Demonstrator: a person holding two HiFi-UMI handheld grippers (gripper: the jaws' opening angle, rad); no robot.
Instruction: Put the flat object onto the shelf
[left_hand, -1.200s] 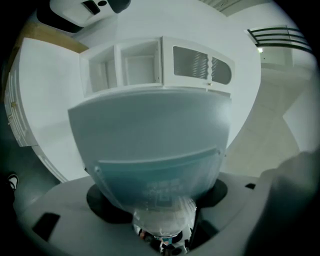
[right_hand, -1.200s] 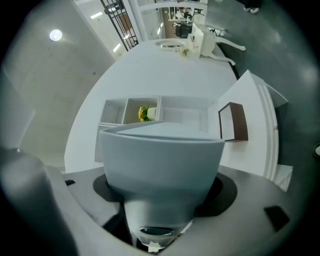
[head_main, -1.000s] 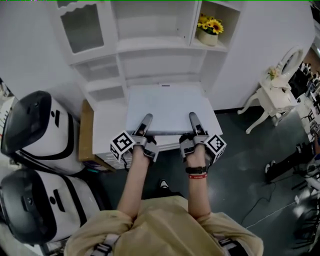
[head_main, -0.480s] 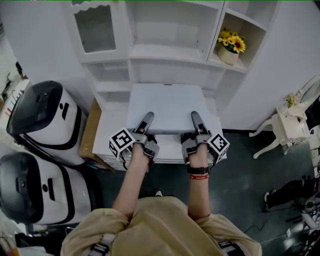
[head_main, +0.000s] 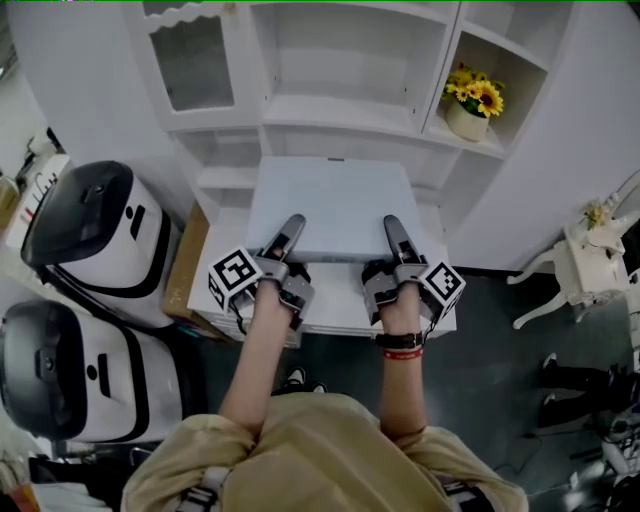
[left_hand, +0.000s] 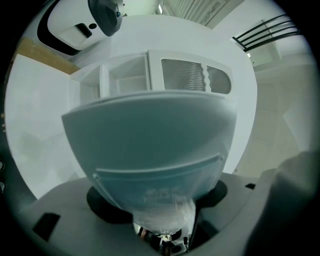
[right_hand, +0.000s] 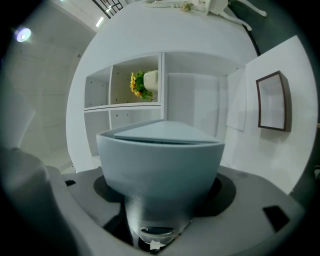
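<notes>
Carrying step — my left claw and right claw both pinch the flat object; next I should slide it level over the shelf edge.

The head camera is looking steeply down from above the person. It is taking in the white wooden shelf unit across the top of the frame.

One camera is riding on the left hand-held gripper and another on the right hand-held gripper. Each is facing along its jaws towards that shelf unit, very close behind the flat pale grey board that is filling mid-frame.

All three views are sharing the board and shelves. The yellow sunflowers in a white pot are showing only in the head and right gripper views.
</notes>
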